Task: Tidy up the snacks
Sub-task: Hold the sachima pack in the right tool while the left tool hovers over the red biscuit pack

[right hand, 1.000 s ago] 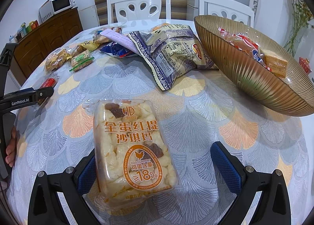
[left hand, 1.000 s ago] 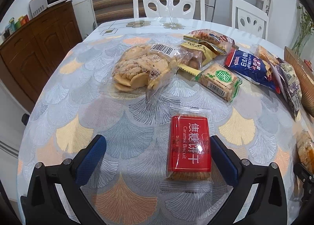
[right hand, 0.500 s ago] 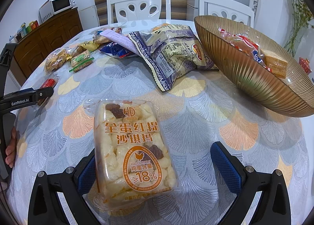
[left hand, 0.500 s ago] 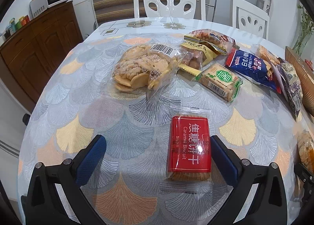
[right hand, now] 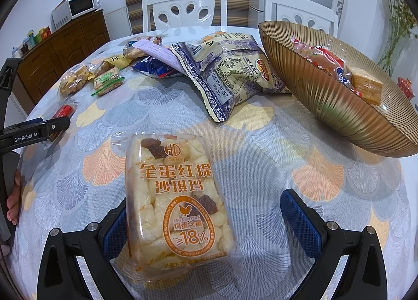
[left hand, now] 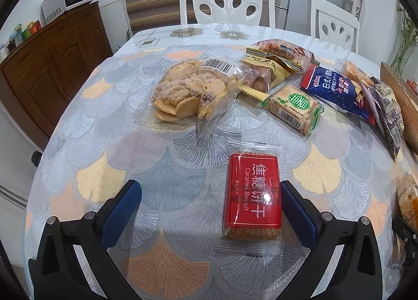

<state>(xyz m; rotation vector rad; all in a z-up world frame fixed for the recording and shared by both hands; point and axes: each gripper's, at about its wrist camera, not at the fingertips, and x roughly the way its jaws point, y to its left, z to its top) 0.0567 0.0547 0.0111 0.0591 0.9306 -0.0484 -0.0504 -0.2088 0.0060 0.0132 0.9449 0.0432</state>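
A red caramel biscuit pack [left hand: 252,192] lies flat on the table between the fingers of my left gripper [left hand: 210,203], close against the right finger. That gripper is open. In the right wrist view a clear pack of egg sachima [right hand: 177,205] rests on the table between the fingers of my right gripper [right hand: 206,217], touching the left finger, and this gripper is open too. A ribbed amber glass bowl [right hand: 321,93] at the right holds a red snack bag [right hand: 322,58] and a wafer pack [right hand: 365,86].
More snacks lie beyond: a bag of round crackers [left hand: 188,90], a green-label cracker pack [left hand: 294,107], a blue bag [left hand: 337,89], a large purple-and-cream bag [right hand: 230,72]. White chairs [left hand: 227,1] stand behind the table. A wooden sideboard [left hand: 52,64] is at left.
Almost nothing differs. The sachima pack sits slightly lower and nearer in the right wrist view. The left gripper and the red pack hold still.
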